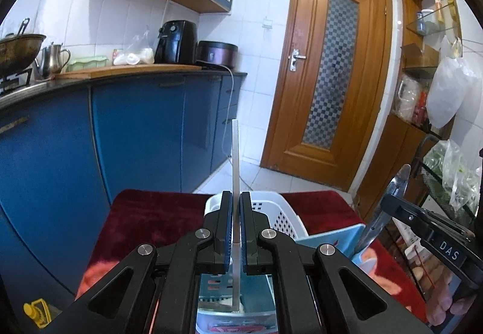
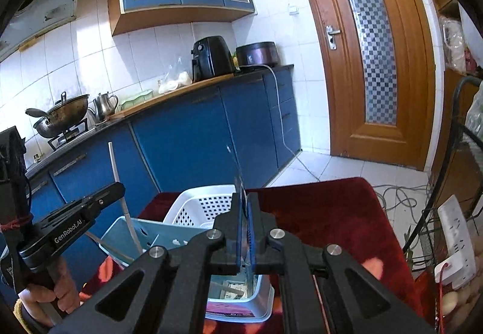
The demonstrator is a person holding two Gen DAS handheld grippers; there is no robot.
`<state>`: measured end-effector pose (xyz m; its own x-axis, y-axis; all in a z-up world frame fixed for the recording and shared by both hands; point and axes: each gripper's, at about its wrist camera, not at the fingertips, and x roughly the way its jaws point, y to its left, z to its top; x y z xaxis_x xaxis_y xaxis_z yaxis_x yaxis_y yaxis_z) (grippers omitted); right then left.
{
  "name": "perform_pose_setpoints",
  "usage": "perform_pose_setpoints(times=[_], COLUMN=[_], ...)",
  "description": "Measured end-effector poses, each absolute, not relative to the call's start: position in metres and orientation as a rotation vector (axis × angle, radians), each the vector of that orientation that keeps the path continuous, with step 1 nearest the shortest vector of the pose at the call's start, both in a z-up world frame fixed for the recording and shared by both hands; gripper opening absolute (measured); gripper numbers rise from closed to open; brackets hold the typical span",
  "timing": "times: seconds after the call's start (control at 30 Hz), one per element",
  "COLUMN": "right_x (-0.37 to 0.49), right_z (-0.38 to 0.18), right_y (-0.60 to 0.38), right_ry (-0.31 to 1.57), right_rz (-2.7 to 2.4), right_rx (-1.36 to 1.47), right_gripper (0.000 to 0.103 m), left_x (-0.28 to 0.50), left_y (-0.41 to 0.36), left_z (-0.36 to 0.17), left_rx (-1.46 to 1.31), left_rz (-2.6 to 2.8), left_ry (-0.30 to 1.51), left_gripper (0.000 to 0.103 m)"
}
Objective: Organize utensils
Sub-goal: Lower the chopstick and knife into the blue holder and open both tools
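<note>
The left tool (image 1: 236, 198) is built of matte black links with rounded triangular cut-outs, joined by round silver pivot pins. Its two fingers (image 1: 225, 222) are black blocks faced on the inside with ribbed blue pads. The right tool (image 2: 245, 202) has the same make: black arms, silver pins, blue-lined fingers (image 2: 253, 225). Seen from the side, each tool has a long black body with a small screw near the front; white lettering reads "GenRobot.AI" on the left one and "DAS" on the right. Red cord is wound round the left tool's rear block. A hand (image 2: 45, 294) grips a dark handle; what may be a yellowish cuff shows below it.
</note>
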<state>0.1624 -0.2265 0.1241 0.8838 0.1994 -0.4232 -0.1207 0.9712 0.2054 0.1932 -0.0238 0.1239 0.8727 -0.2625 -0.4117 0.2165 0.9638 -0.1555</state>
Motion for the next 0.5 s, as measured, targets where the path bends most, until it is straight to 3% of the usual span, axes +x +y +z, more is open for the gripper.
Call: perform_pose_setpoints(times=[0.17, 0.37, 0.5], right_x=[0.164, 0.160, 0.152], right_z=[0.120, 0.121, 0.126], right_y=[-0.230, -0.236, -0.236], right_ry=[0.474, 0.477, 0.456], right_rz=[0.195, 0.243, 0.248], right_rx=[0.215, 0.263, 0.267], right_gripper=[0.007, 0.019, 0.023], left_x=[0.194, 0.193, 0.189], left_y=[-0.023, -0.026, -0.027], left_z=[0.117, 0.115, 0.118], left_rx=[-0.125, -0.123, -0.118], left_rz=[-0.258, -0.259, -0.269], left_ry=[0.481, 0.516, 0.521], left_gripper=[0.004, 0.008, 0.017])
